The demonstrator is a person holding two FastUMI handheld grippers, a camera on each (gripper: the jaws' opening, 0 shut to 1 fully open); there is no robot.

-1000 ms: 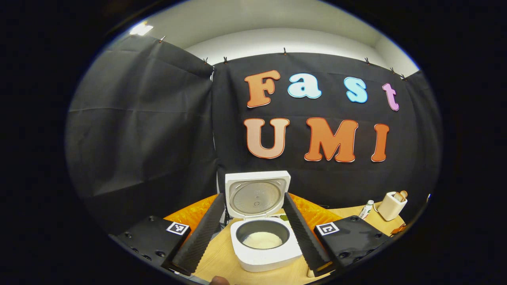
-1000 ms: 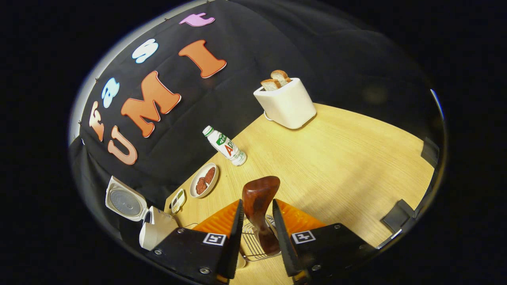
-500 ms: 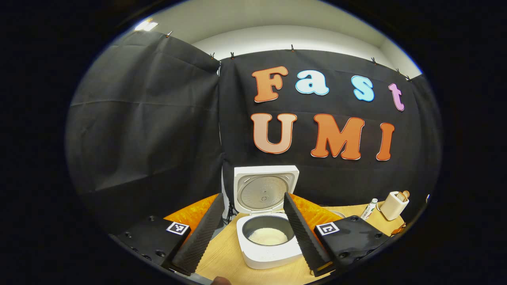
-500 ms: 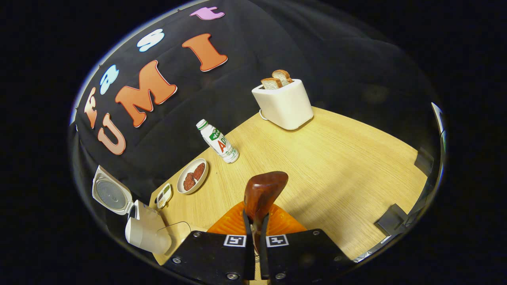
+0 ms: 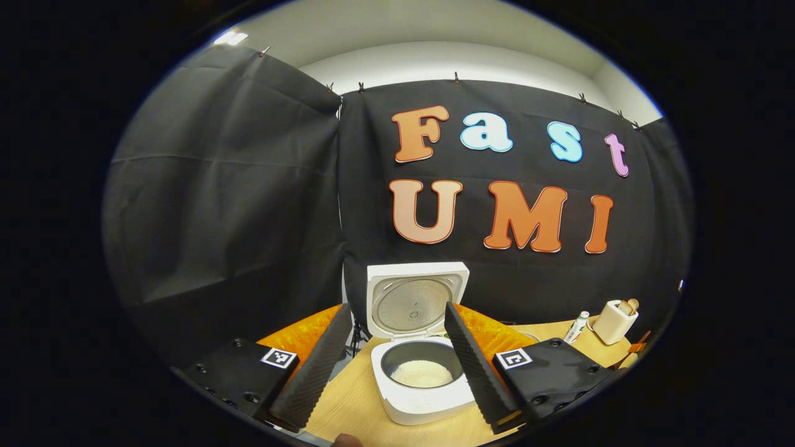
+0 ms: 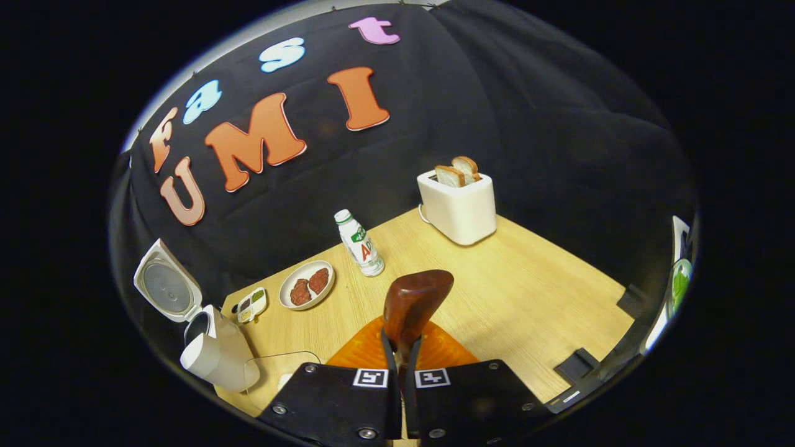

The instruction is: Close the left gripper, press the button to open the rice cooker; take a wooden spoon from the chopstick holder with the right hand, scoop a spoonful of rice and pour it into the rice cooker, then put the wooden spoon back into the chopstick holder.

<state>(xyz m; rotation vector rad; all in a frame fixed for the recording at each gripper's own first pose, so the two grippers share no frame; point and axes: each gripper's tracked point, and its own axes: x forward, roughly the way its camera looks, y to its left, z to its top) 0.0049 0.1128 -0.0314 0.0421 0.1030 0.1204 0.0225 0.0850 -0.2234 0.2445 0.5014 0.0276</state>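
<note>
1. Your right gripper (image 6: 401,360) is pinching the handle of the dark reddish-brown wooden spoon (image 6: 411,304); its two fingers are pressed together on the narrow neck, and the glossy rounded bowl stands up just above them.
2. That gripper is tilted, so in the right gripper view the pale wood-grain table (image 6: 534,298) slopes away under the spoon.
3. Your left gripper (image 5: 392,366) is spread wide, its two ribbed fingers (image 5: 313,372) angling outward and holding nothing.
4. It is held level, aimed straight at the white, square-bodied rice cooker (image 5: 419,397), which sits on the table between the fingers but beyond them, apart from both.
5. The cooker's lid (image 5: 415,298) stands upright and open, showing a round metallic inner plate; the dark pot below holds a mound of white rice (image 5: 421,374).
6. In the right gripper view the same cooker (image 6: 208,354) sits at the table's far left end, well apart from the spoon.
7. Between them lie a small divided dish (image 6: 249,304) and a round white plate with two brown patties (image 6: 305,292).
8. Just beside the plate stands a white plastic bottle with a green cap (image 6: 360,243).
9. Farther right, near the cloth wall, a cream, smooth-sided toaster (image 6: 458,208) holds two bread slices upright.
</note>
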